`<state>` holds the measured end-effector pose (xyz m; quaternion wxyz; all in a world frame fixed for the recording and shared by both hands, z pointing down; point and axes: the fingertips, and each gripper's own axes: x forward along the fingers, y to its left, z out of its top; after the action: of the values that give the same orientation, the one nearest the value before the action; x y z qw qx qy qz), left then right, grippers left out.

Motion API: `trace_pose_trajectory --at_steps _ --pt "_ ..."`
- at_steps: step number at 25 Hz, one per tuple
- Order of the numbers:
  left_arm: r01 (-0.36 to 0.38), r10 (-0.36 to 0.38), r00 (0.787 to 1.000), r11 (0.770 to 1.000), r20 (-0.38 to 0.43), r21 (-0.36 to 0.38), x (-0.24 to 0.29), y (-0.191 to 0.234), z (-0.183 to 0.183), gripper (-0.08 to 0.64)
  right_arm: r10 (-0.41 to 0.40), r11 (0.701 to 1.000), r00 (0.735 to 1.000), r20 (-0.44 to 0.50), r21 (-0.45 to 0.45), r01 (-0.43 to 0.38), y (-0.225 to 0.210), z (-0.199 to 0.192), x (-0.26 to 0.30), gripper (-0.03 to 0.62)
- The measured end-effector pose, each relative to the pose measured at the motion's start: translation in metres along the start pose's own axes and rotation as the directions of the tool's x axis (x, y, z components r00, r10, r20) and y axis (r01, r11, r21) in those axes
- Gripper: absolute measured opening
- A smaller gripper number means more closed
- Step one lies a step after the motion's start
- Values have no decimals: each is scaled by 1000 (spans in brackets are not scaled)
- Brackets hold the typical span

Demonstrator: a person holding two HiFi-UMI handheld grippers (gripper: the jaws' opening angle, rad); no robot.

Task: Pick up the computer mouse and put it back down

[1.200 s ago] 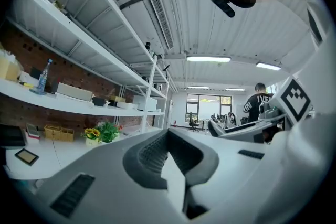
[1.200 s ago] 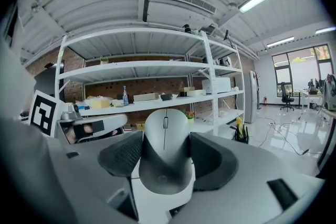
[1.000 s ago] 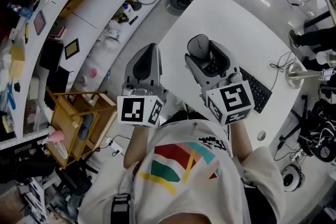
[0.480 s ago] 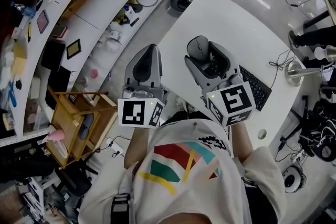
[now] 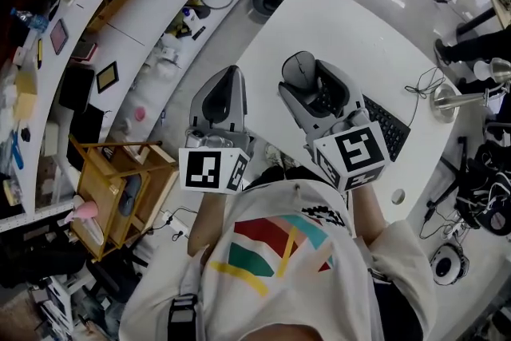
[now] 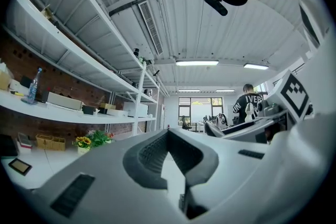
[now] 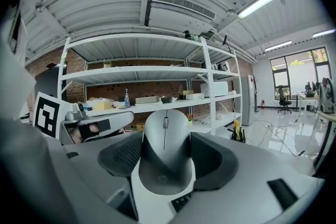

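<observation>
The right gripper (image 5: 308, 79) is clasping the grey, rounded plastic computer mouse (image 7: 165, 147) between its pads, holding it over the white table (image 5: 359, 28). The left gripper (image 6: 169, 134) is hanging pinched together, empty.

keyboard (image 5: 393, 138) half under right gripper (image 5: 310, 81), mouse (image 5: 301, 69) sides hidden (by fingers (image 7: 212, 159))

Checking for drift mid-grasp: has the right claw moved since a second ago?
No. The right claw, shut on the mouse, sits just where it did beside the keyboard.
</observation>
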<state>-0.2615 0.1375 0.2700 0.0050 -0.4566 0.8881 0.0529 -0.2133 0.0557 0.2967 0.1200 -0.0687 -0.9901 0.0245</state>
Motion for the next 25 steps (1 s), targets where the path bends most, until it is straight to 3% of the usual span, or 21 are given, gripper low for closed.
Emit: trace_pose_trajectory --at_steps 7,11,17,25 --pt "131 -132 991 991 -17 -15 22 -26 -11 43 -158 987 987 -24 12 159 -31 -7 -29 296" --pt "253 -253 967 967 -32 -19 47 -72 -23 43 -284 958 959 -14 42 284 -63 -8 -65 296" --pt "476 -479 876 877 -56 -60 75 -168 -41 44 -507 854 861 -54 105 509 -115 -36 -148 296" --pt "644 -648 757 761 -83 -74 79 -277 -61 43 -666 712 736 -125 190 676 -156 -80 -250 296"
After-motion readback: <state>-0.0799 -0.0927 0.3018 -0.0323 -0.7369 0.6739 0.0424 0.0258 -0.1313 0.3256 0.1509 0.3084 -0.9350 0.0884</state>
